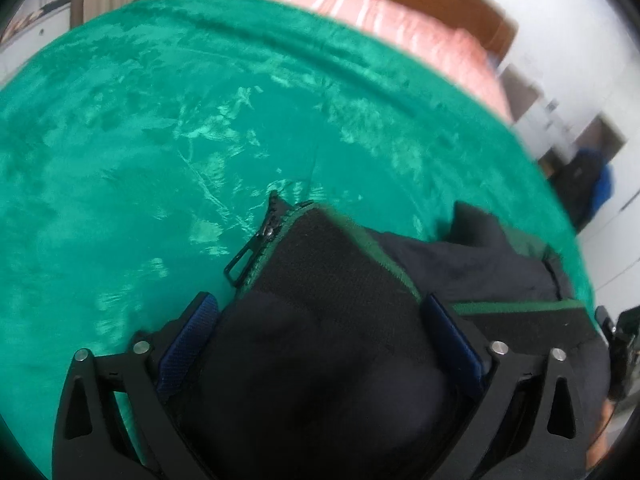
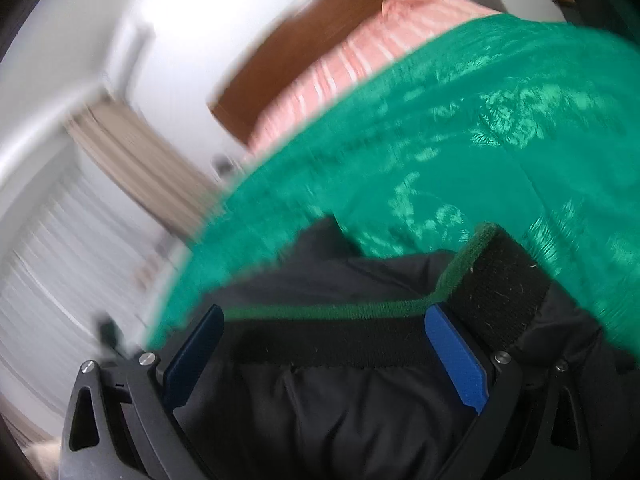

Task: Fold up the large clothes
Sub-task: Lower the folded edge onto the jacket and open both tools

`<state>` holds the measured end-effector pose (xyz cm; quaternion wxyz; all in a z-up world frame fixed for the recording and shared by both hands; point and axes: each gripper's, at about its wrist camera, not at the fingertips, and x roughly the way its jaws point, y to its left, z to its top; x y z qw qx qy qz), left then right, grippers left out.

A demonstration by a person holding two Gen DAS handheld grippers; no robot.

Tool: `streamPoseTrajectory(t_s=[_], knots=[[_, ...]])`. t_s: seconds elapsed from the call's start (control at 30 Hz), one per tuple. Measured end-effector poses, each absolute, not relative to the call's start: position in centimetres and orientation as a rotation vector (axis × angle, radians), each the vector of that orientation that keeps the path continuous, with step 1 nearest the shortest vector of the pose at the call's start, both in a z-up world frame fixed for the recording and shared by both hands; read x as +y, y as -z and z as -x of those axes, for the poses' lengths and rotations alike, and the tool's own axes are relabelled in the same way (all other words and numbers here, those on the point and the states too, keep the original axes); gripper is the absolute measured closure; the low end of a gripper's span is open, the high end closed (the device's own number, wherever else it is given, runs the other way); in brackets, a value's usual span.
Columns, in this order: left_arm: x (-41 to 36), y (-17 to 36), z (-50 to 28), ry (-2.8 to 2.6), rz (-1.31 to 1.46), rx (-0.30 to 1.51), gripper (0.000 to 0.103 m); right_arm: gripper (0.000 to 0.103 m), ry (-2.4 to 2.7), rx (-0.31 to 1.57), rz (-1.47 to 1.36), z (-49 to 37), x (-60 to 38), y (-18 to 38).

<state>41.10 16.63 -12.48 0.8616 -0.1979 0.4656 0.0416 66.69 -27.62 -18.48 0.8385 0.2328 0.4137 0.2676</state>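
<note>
Lying bunched on a green blanket [image 1: 160, 140], a black jacket [image 1: 320, 340] fills the space between your left gripper's [image 1: 320, 344] wide-spread fingers — whether they pinch it, you cannot tell. Its zipper [image 1: 256, 244] sits just ahead. Your right gripper [image 2: 324, 348] also stands wide, the jacket's green-edged hem [image 2: 340, 312] lying across its gap.

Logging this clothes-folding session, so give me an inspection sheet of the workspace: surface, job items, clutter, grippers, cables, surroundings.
Surface: green blanket spread over the bed.
Job's things: black jacket with green trim; zipper pull at its edge.
Clutter: nothing seen.
Grippers: left gripper and right gripper both wide apart, jacket fabric between the fingers.
Cables: nothing seen.
Surroundings: pink striped bedding, wooden headboard, white walls; right view blurred.
</note>
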Motion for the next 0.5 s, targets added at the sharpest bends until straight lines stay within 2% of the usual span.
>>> streamPoseTrajectory(t_s=[0.07,0.13,0.2,0.33,0.5], knots=[[15.4,8.3,-39.6,-0.012,0.417,0.909,0.012,0.003,-0.534,0.858,-0.38,-65.6,-27.5,15.5],[13.3,4.5,-37.6,0.068,0.368,0.821,0.004,0.003,-0.581,0.785,-0.406,-63.1,-28.7,12.3],[10.4,2.4,-36.1,0.13,0.288,0.799,0.001,0.001,-0.627,0.735,-0.448,-60.0,-30.0,10.0],[5.1,2.4,-35.3,0.195,0.167,0.835,0.001,0.001,-0.688,0.673,-0.481,-52.4,-31.9,8.6],[0.8,4.1,-37.5,0.137,0.045,0.817,0.001,0.001,-0.672,0.67,-0.544,-43.7,-33.1,12.0]])
